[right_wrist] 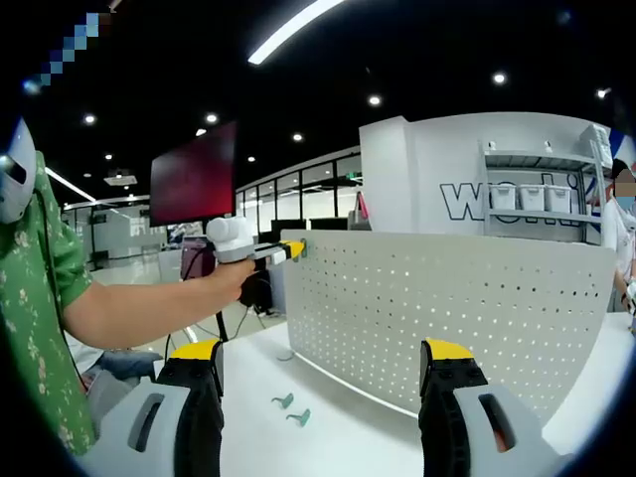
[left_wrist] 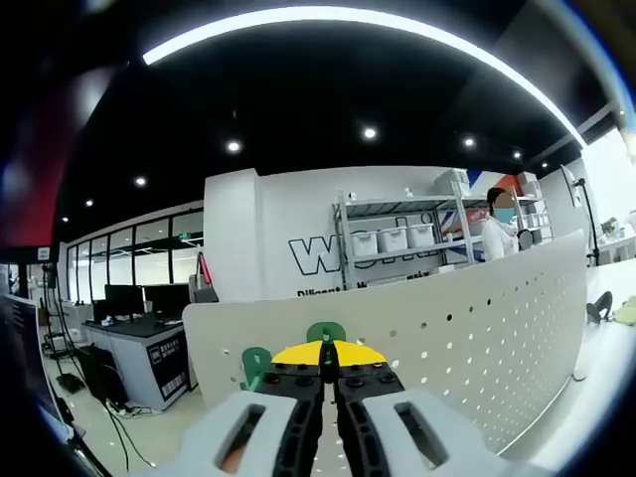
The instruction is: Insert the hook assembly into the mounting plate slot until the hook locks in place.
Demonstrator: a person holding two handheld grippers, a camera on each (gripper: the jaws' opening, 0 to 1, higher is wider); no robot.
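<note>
Left gripper: left gripper (left_wrist: 325, 360) closed on a green hook (left_wrist: 325, 332) at the top edge of the white pegboard panel (left_wrist: 467, 328); yellow-tipped jaws pressed together, green loop poking up between them.
Second hook at left tips: another green hook (left_wrist: 255, 365) just beside the clamped one, at the left jaw tip; held or hung on the panel, cannot tell.
Reason for hold: held high at the panel's rim, probably to line the hook's tabs up with a slot before pushing down; not judged locked yet.
Right gripper: right gripper (right_wrist: 323, 363) spread wide, nothing between the jaws, hanging above the white tabletop (right_wrist: 348, 427) facing the panel; likely kept back as a spare.
Mounting plate: pegboard panel (right_wrist: 437, 298) standing upright on the table, rows of small holes across its face.
Spare hooks: two green hooks (right_wrist: 291, 408) lying on the tabletop near the panel's foot, between the right jaws.
Right gripper view adds: left gripper (right_wrist: 294, 249) seen from outside at the panel's upper corner, the person's hand (right_wrist: 235, 280) on it, green floral sleeve (right_wrist: 45, 288).
Left gripper view adds: close look at the clamped hook; shelving with white bins (left_wrist: 393, 238) and a person behind the panel.
</note>
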